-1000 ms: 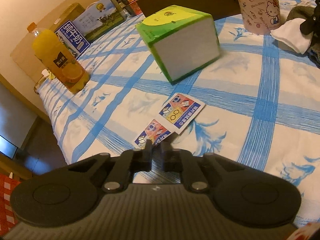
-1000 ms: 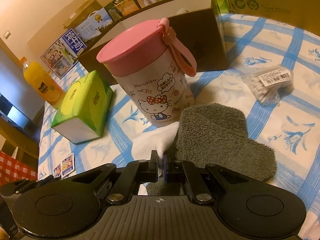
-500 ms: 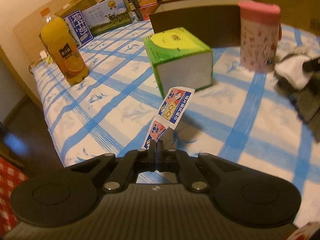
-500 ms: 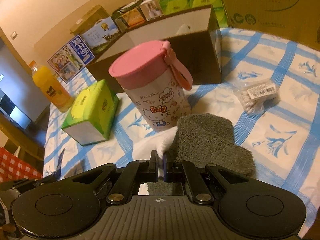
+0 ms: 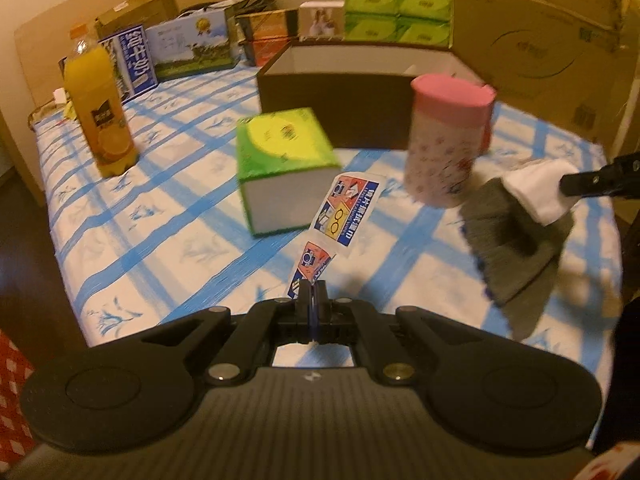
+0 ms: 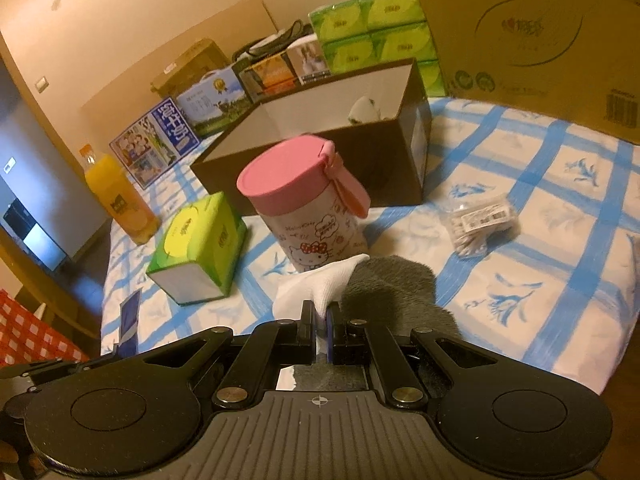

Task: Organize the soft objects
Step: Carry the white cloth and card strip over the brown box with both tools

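My left gripper point(image 5: 311, 294) is shut on a strip of printed wipe sachets point(image 5: 340, 216) and holds it up above the blue-checked cloth point(image 5: 168, 236). My right gripper point(image 6: 319, 312) is shut on a white sock point(image 6: 320, 284) with a grey fuzzy sock point(image 6: 392, 292) hanging under it, lifted off the cloth; both socks also show in the left wrist view point(image 5: 536, 192). The open dark box point(image 6: 372, 160) stands behind the pink-lidded Hello Kitty tub point(image 6: 308, 216), with a white item inside.
A green tissue box point(image 6: 200, 248), an orange juice bottle point(image 6: 120, 204) and a bag of cotton swabs point(image 6: 480, 224) lie on the cloth. Cartons and green tissue packs point(image 6: 376, 36) line the back; a big cardboard box point(image 6: 528, 28) stands right.
My left gripper closed on the sachet strip and lifted it off the cloth. My right gripper rose and pulled back with the socks, which now hang clear of the cloth.
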Tool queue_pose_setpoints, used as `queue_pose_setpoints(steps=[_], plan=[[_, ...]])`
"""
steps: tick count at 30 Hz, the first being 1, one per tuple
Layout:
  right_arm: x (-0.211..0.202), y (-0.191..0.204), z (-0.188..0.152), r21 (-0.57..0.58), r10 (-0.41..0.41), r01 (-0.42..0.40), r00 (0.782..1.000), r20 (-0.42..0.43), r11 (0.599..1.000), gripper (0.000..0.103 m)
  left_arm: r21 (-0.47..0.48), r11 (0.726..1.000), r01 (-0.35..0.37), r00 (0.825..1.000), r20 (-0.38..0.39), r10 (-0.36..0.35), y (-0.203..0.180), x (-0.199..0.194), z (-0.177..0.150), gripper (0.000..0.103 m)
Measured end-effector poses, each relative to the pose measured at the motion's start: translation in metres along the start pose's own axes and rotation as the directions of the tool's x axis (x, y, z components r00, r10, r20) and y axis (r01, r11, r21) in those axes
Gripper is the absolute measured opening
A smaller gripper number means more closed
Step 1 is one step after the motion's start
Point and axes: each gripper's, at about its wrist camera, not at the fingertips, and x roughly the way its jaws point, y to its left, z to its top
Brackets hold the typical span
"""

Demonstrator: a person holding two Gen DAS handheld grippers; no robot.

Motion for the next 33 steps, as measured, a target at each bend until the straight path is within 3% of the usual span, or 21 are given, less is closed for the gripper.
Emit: queue_pose_setpoints(steps=[15,33], plan=[[-0.031,-0.04,0.026,0.017,-0.02,0.019,0.996,0.083,1.0,0.005,0.025,0.998,0.049,0.996,0.067,-0.051,-0.042,-0.019,0.04,0.002],[-0.013,-0.073,0.118,-0.082,-0.001,0.018,0.978,0.208,0.996,0.005,0.036,0.997,0.075,0.987,0.141,-0.08,-0.079,0.018,0.127,0.002]])
